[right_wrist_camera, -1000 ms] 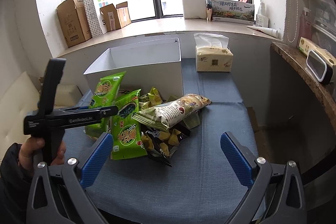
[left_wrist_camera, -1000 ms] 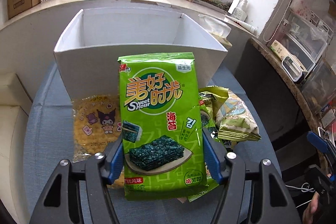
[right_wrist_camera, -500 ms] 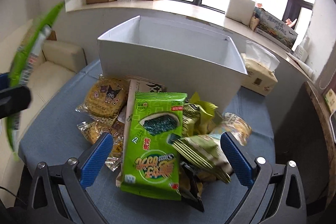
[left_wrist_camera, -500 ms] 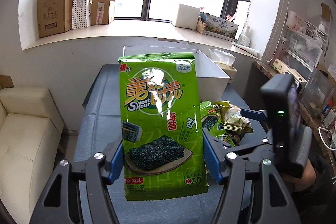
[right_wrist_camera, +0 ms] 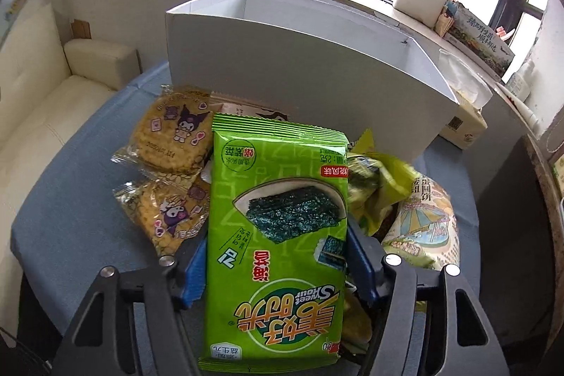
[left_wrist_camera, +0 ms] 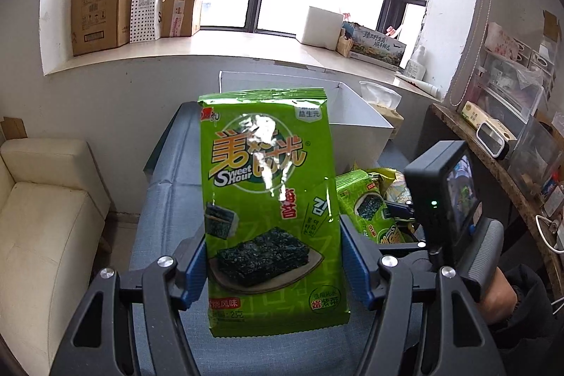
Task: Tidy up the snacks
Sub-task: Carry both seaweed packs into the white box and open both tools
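Left wrist view: the left gripper [left_wrist_camera: 273, 265] is closed on a green seaweed pack [left_wrist_camera: 269, 199], held upright at frame centre above the blue table [left_wrist_camera: 169, 199]. The white box [left_wrist_camera: 356, 111] sits behind it, centre right.

Right wrist view: the right gripper [right_wrist_camera: 275, 265] pinches a second seaweed pack [right_wrist_camera: 278, 235], upside down, at lower centre over the snack pile. Two cookie packs [right_wrist_camera: 172, 136] lie to its left, the box [right_wrist_camera: 299, 59] above.

The right hand-held gripper [right_wrist_camera: 273, 265], wide open a second ago, is now closing its blue pads on a second green foil seaweed packet [right_wrist_camera: 278, 235] in the snack pile.
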Demonstrator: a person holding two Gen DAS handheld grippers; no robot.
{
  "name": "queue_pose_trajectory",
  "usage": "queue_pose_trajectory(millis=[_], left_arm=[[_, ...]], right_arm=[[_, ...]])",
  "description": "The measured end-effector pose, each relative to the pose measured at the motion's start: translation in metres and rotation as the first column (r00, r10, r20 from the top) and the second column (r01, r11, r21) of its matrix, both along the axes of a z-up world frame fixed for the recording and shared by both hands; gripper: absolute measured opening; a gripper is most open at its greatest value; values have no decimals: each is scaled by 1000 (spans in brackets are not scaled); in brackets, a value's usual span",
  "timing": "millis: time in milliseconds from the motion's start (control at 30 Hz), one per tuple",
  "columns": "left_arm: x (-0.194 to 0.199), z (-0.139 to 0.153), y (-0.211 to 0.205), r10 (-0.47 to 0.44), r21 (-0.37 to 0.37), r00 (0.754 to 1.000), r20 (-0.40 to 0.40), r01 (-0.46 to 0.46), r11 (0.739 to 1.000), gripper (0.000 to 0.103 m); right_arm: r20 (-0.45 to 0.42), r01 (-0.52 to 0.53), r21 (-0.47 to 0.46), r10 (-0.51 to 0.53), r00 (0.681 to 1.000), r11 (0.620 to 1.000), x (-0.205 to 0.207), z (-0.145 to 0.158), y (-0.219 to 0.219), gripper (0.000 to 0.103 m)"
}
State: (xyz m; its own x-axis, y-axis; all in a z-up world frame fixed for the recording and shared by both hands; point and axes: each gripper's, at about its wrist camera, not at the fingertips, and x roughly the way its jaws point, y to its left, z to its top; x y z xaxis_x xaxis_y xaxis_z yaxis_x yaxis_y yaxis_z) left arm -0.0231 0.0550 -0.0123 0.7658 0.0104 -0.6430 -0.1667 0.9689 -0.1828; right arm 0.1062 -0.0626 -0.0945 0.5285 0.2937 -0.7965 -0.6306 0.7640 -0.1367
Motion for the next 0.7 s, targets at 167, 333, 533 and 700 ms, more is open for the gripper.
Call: queue_pose_trajectory(millis=[167, 333, 533, 700], left_arm=[[4, -2, -4, -5, 4, 1000, -6, 5, 1000, 71], [10, 1, -7, -36, -11, 999, -6, 36, 999, 71], [50, 35, -5, -62, 14, 998, 26, 61, 998, 71], [126, 57, 11, -70, 11, 997, 17, 70, 997, 71]], right_arm=[[-35, -4, 150, 9, 999, 989, -7, 15, -25, 69], [-104, 15, 326, 21, 994, 945, -4, 41, -52, 69], [-94, 29, 474, 17, 995, 880, 23, 86, -72, 69], [-54, 77, 484, -58, 997, 872, 85, 120, -54, 70]])
